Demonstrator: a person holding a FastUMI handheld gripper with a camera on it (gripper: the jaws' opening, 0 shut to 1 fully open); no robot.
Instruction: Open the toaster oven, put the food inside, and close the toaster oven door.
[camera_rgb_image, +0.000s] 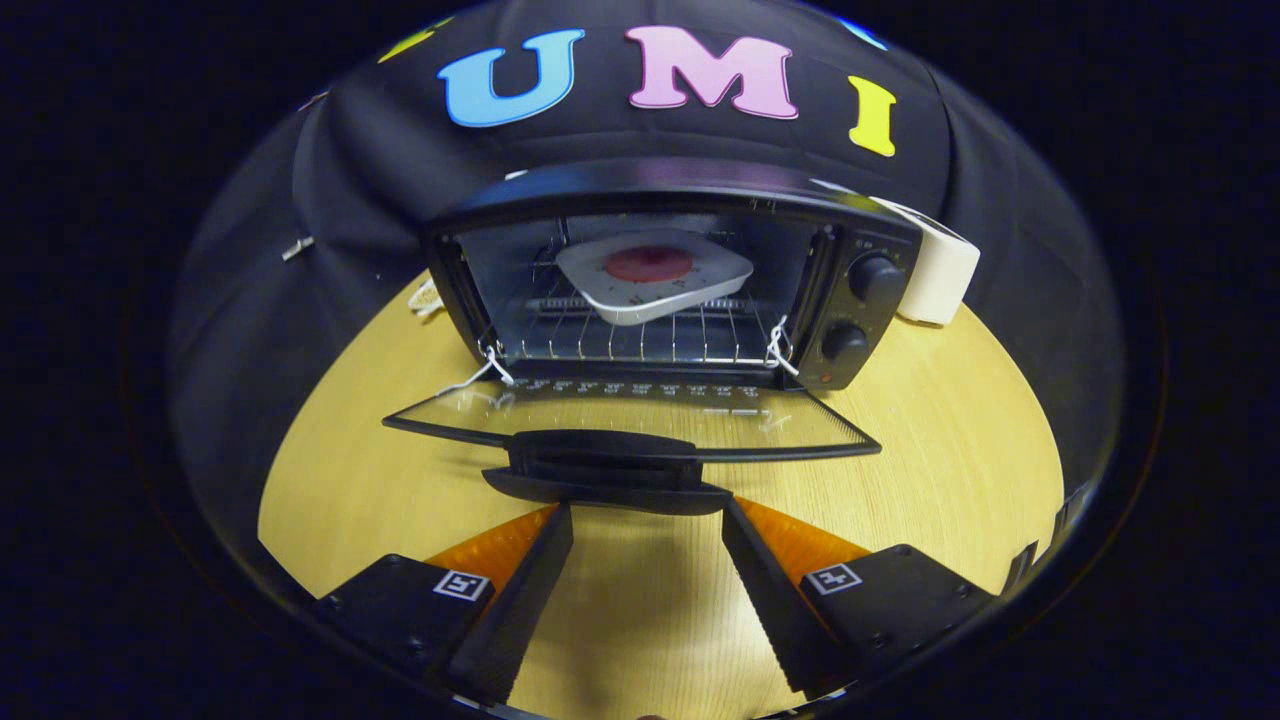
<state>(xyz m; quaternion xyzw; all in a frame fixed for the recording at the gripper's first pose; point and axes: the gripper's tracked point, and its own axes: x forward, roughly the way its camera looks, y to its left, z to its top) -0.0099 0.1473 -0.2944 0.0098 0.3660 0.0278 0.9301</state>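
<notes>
A black toaster oven (860, 300) stands on the wooden table (940, 440) with its glass door (640, 415) folded down flat toward me. On the wire rack (640, 340) inside rests a white square plate (655, 275) carrying a round red slice of food (648, 264). The door's black handle (605, 465) lies just ahead of my fingertips. My gripper (647, 510) is open, its two fingers spread about as wide as the handle, just under and behind it, holding nothing.
Two black knobs (872, 278) sit on the oven's right panel. A white box (940, 270) stands behind the oven's right side. White strings (490, 365) hang at the door hinges. A white cord (425, 298) lies left of the oven.
</notes>
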